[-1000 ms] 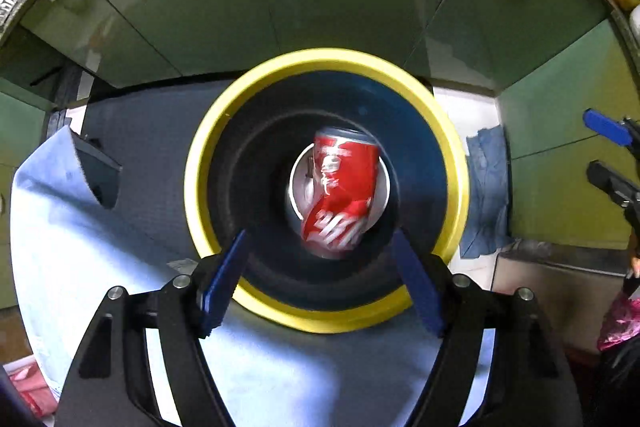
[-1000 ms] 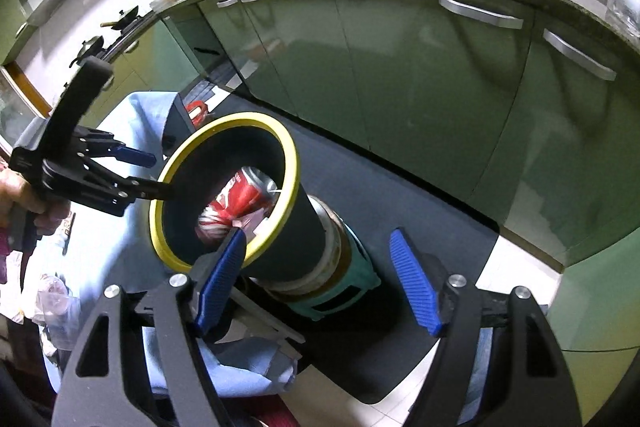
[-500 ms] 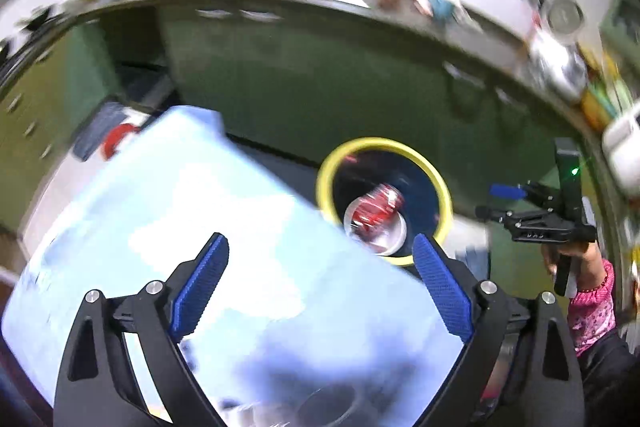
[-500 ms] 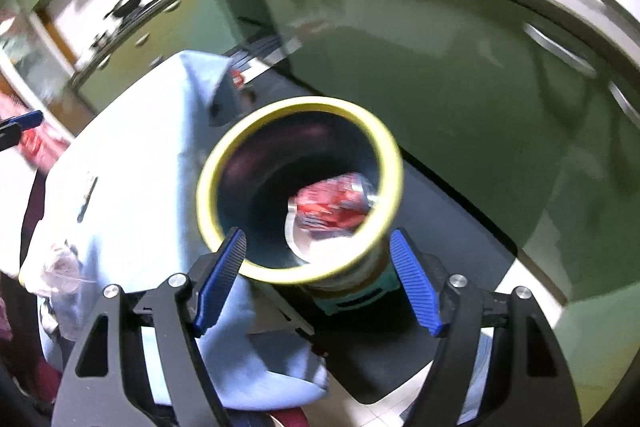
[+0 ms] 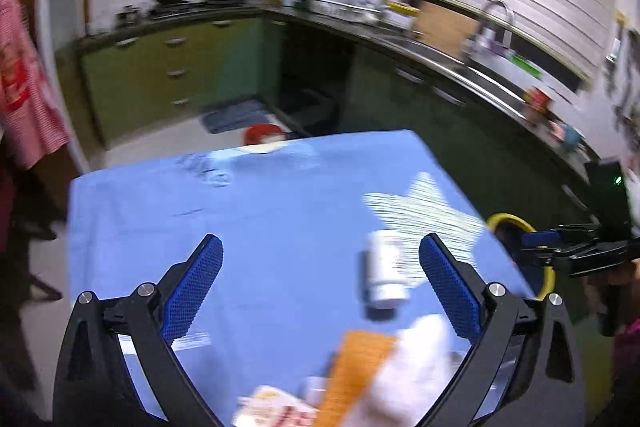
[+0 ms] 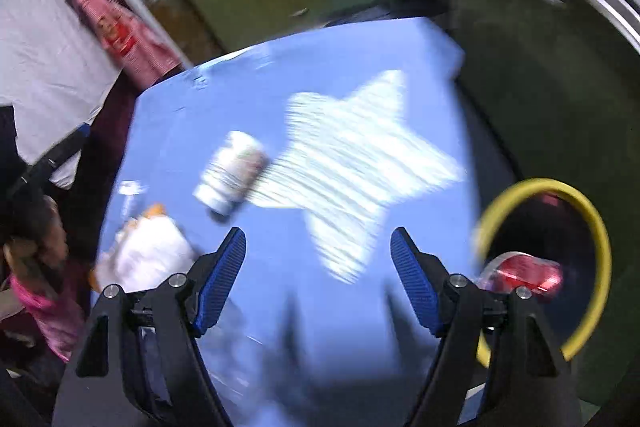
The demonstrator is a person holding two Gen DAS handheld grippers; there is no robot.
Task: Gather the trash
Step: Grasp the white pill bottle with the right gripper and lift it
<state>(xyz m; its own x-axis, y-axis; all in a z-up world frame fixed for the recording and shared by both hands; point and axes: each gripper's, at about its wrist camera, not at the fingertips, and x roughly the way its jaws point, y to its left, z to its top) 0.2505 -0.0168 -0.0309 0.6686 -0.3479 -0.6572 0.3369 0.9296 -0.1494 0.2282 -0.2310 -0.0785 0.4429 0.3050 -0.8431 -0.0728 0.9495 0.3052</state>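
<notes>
A yellow-rimmed black trash bin point(image 6: 560, 267) stands beside the blue table, with a crushed red can point(image 6: 532, 275) inside; its rim also shows in the left wrist view point(image 5: 510, 221). A white can point(image 5: 382, 271) lies on the blue tablecloth point(image 5: 280, 227), also in the right wrist view point(image 6: 232, 173). A white crumpled wrapper point(image 6: 148, 255) and orange packaging point(image 5: 356, 363) lie near the table's front. My left gripper point(image 5: 320, 287) is open and empty above the table. My right gripper point(image 6: 318, 279) is open and empty above the cloth.
A white star pattern point(image 6: 360, 163) marks the cloth. Green kitchen cabinets point(image 5: 168, 75) and a counter with a sink point(image 5: 492, 23) run behind the table. A red-and-white bowl point(image 5: 262, 137) sits beyond the table's far edge. Both views are motion-blurred.
Both grippers have swung away from the bin toward the blue table. The red can stays in the bin. The white can and wrappers have come into view.
</notes>
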